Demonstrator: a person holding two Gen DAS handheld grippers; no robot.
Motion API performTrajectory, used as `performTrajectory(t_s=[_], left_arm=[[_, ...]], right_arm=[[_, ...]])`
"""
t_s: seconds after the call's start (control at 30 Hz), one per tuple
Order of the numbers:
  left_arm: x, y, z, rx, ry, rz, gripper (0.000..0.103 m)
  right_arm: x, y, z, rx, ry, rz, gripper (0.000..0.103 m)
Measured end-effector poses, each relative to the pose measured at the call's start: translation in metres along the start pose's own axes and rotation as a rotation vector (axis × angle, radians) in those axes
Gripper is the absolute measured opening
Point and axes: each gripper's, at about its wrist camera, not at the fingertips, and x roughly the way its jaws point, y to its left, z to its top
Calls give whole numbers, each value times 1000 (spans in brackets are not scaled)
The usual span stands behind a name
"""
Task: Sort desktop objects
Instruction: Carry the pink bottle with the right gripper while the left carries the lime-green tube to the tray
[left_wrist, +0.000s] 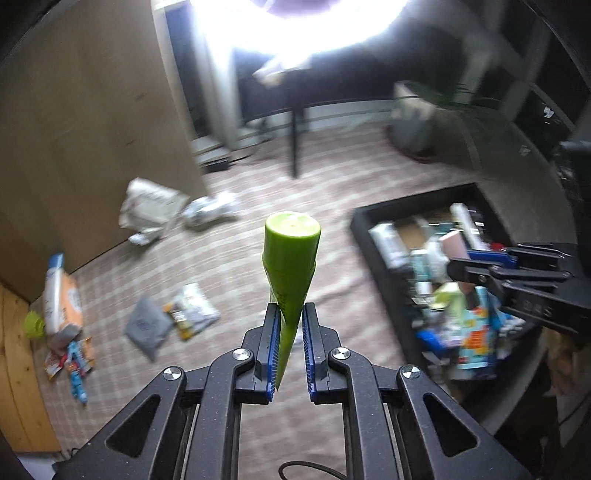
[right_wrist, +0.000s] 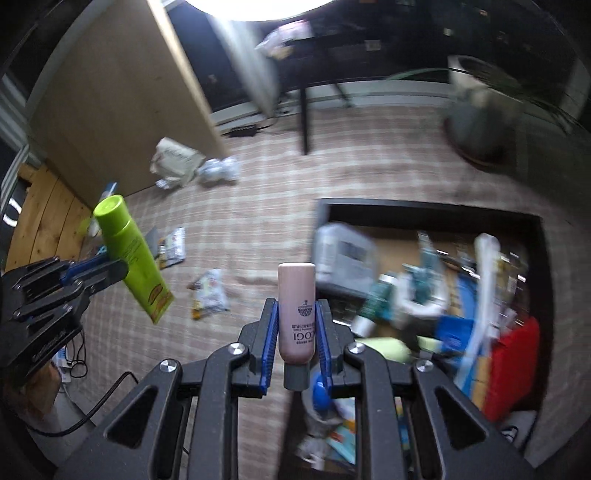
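At far left, snack packets and a white-and-orange pouch (left_wrist: 61, 295) are seen lying loose on the checked floor covering (left_wrist: 229, 266), with a grey pouch (left_wrist: 146, 326) and more wrappers (left_wrist: 192, 310) nearer the middle; these appear not yet sorted. A green tube (left_wrist: 291, 266) is pinched by its flat crimped end between the left tongs (left_wrist: 290, 347), cap pointing away, and is held in the air above that littered patch. Further right, a pink bottle (right_wrist: 297, 314) is clamped at its middle by the right tongs (right_wrist: 297, 332), its grey cap toward the camera. At right, a black-rimmed tray (right_wrist: 424, 205) is shown already crowded with tubes, bottles and a red box (right_wrist: 513, 369). The sort is judged partly done: much has been gathered in the tray, two items are in hand, and the scattered packets at left are still to be dealt with.
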Motion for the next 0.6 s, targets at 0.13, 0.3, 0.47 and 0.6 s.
performTrajectory(t_s=[0.13,0.3,0.47,0.6], left_arm=[[-4,-47,6,49,-7,-56,11],[-4,-99,14,107,-5,-117,11],[2,-137,26,138,-1,-151,11],[8,-157,34,154,2,-164,11]], right_arm=[[-20,-42,-11,50,-12,-37,20],[-39,-87,-24,105,-25,-76,20],[-51,-119,-30,151,-34,-101,20],[-57,-132,-32,163,-42,-114,20]])
